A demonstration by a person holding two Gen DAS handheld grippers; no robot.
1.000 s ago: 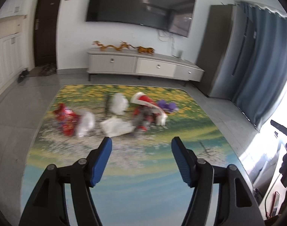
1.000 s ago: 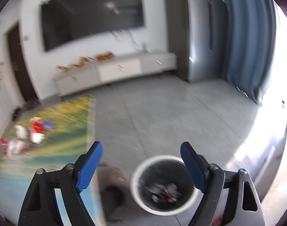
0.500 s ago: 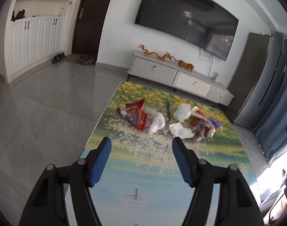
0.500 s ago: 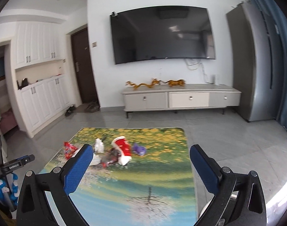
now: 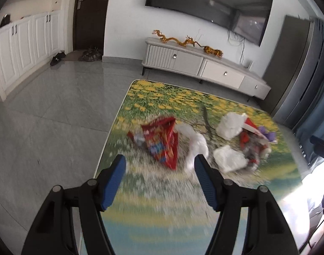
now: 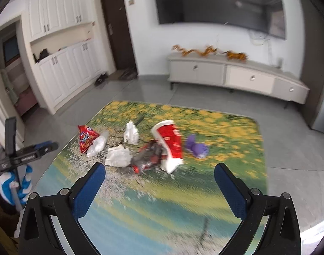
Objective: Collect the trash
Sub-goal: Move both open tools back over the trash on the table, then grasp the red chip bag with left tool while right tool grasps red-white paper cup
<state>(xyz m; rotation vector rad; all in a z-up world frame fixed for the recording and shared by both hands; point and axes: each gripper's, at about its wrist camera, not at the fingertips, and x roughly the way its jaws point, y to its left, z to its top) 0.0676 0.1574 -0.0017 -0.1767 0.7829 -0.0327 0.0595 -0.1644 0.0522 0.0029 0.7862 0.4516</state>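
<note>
Both grippers hang wide apart and hold nothing above the table [image 6: 236, 140]. The left gripper [image 5: 159, 165] frames the red snack bag [image 5: 162, 142]. The right gripper [image 6: 159, 175] faces the red paper cup [image 6: 169, 142] beside crumpled white tissues [image 6: 118, 156] mid-table.

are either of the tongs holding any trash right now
No. The left tongs and right tongs are both open and empty; the trash lies on the table.
</note>
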